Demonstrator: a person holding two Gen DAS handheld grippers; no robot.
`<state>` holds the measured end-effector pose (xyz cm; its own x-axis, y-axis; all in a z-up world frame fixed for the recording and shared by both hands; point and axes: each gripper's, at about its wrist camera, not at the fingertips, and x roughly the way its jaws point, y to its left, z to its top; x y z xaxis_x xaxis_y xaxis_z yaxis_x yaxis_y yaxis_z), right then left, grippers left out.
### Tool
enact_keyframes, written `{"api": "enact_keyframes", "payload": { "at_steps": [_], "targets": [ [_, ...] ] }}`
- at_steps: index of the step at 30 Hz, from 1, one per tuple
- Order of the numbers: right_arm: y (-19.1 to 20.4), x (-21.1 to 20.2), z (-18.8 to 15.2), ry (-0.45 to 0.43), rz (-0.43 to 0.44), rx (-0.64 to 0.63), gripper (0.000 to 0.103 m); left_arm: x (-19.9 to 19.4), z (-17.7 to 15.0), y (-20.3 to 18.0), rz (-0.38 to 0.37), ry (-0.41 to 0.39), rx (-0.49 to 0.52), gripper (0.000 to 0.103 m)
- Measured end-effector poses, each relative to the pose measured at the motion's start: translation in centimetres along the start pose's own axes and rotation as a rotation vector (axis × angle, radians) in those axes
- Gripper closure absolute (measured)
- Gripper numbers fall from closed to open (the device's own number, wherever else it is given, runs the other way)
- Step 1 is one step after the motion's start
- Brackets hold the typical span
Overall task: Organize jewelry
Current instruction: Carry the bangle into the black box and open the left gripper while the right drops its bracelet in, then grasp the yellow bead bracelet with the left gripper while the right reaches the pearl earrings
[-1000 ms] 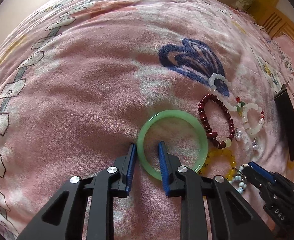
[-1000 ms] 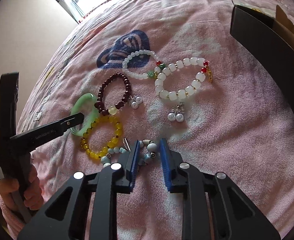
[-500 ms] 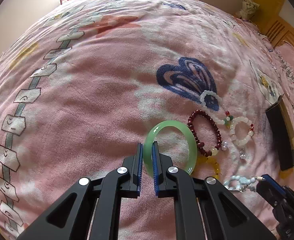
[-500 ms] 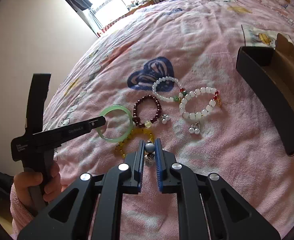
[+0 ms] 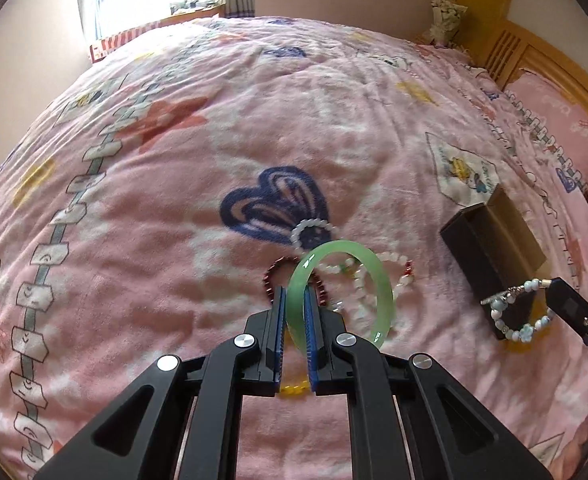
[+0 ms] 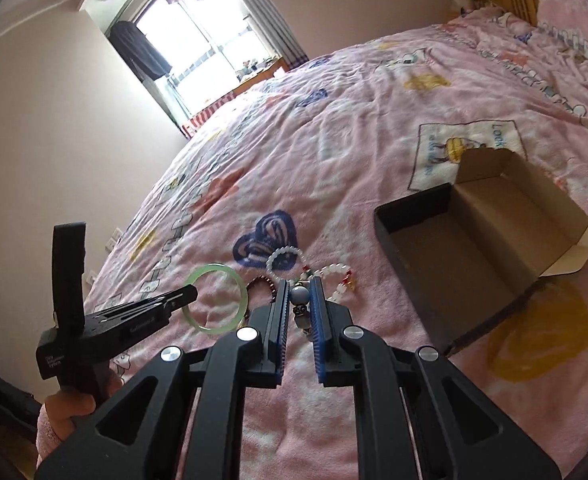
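My left gripper is shut on the green jade bangle and holds it above the pink bedspread; it also shows in the right wrist view with the bangle. My right gripper is shut on the pale blue bead bracelet, lifted off the bed; the bracelet hangs from it in the left wrist view. A dark red bead bracelet, white bead bracelets and a yellow bead bracelet lie on the bed below.
An open black cardboard box with a brown inside sits on the bed to the right; it also shows in the left wrist view. A wooden headboard and pink pillow are at the far right. A window is behind.
Both grippers closed on their pieces and lifted them off the bed: the left with the green bangle, the right with the blue bead bracelet. Both views now look higher across the room.
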<state>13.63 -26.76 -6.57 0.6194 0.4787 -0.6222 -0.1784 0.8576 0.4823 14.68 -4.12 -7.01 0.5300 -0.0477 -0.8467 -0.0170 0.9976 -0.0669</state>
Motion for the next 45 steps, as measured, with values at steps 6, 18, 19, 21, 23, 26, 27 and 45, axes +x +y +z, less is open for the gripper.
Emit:
{"api": "enact_keyframes", "payload": {
  "at_steps": [6,18,19,21,23,26,27,45],
  "targets": [
    [-5.4,-2.1,2.3,-0.067,-0.04,0.105,0.092,-0.7,3.2,-8.2,-0.088,-0.05,0.128,0.093],
    [-10.8,-1.9,2.8,-0.055,-0.035,0.22,0.091,4.9,4.9,-16.2,-0.13,-0.013,0.183,0.09],
    [-10.9,-1.8,2.8,-0.048,-0.025,0.224,0.089,5.4,4.8,-16.2,-0.138,0.001,0.181,0.089],
    [-11.0,-1.8,2.8,-0.044,0.004,0.245,0.089,5.7,4.5,-16.2,-0.12,0.0,0.184,0.089],
    [-10.9,-1.9,2.8,-0.04,-0.014,0.241,0.089,5.3,4.3,-15.8,-0.105,-0.017,0.19,0.089],
    [-10.7,-2.4,2.9,-0.053,-0.052,0.233,0.087,4.0,4.2,-14.5,-0.092,-0.034,0.185,0.089],
    [-10.5,-2.6,2.9,-0.056,-0.059,0.229,0.081,3.5,4.0,-13.8,-0.09,-0.04,0.179,0.088],
    [2.3,-4.8,1.3,-0.228,-0.225,-0.303,0.007,-1.6,-3.1,5.4,0.104,-0.15,-0.101,0.025]
  ]
}}
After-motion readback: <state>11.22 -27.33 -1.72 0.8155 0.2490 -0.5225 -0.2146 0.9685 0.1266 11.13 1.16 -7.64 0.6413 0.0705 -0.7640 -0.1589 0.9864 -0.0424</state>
